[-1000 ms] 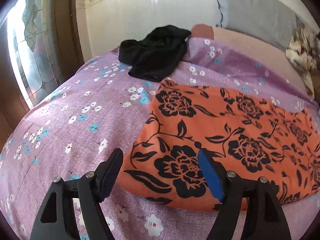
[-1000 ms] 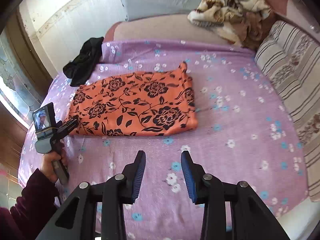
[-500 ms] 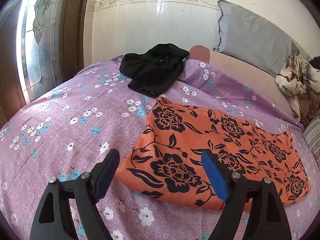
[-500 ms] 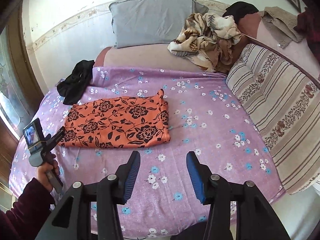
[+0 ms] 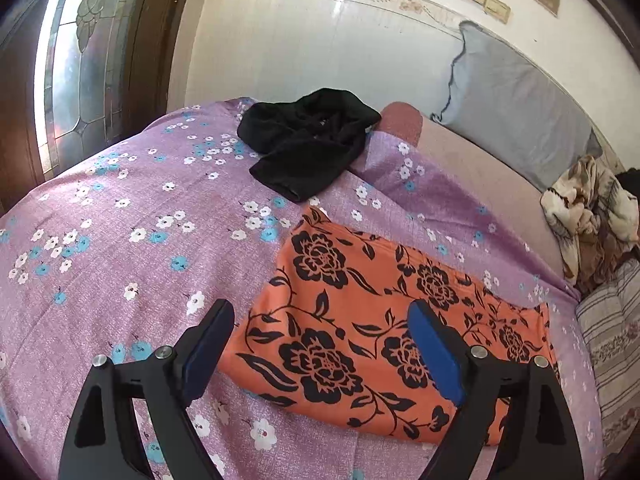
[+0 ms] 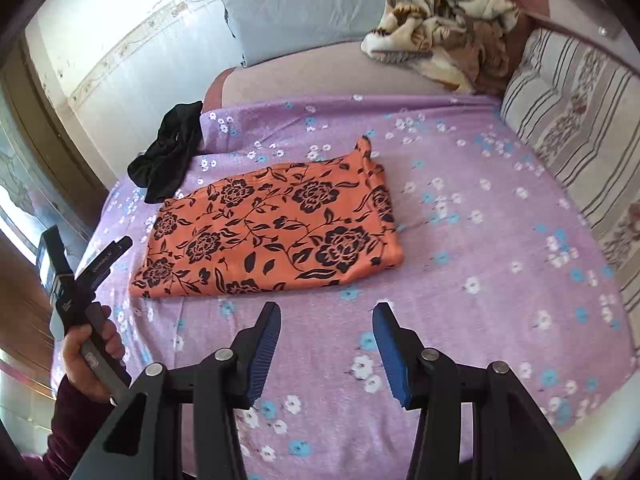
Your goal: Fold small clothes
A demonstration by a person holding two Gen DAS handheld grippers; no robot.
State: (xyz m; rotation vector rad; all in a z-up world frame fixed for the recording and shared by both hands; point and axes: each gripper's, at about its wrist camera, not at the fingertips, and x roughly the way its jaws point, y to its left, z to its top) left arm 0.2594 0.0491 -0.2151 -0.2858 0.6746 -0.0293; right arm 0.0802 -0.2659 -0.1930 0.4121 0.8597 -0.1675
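An orange garment with black flowers (image 6: 272, 228) lies folded flat in a rectangle on the purple flowered bedsheet (image 6: 460, 240). It also shows in the left wrist view (image 5: 360, 320). My left gripper (image 5: 320, 316) is open and empty, held above the garment's near left corner. It appears in the right wrist view (image 6: 116, 248), in a hand at the bed's left edge. My right gripper (image 6: 326, 316) is open and empty, above the sheet in front of the garment. A crumpled black garment (image 5: 308, 144) lies at the bed's far left; it also shows in the right wrist view (image 6: 168, 152).
A grey pillow (image 6: 304, 4) leans on the wall at the head of the bed. A crumpled brown and cream blanket (image 6: 444, 20) lies at the far right. A striped cushion (image 6: 576, 120) runs along the right side. A glass door (image 5: 80, 72) stands to the left.
Both grippers have pulled back and up from the folded orange garment, both staying open. The right view first drew away, then came closer to the bed again.
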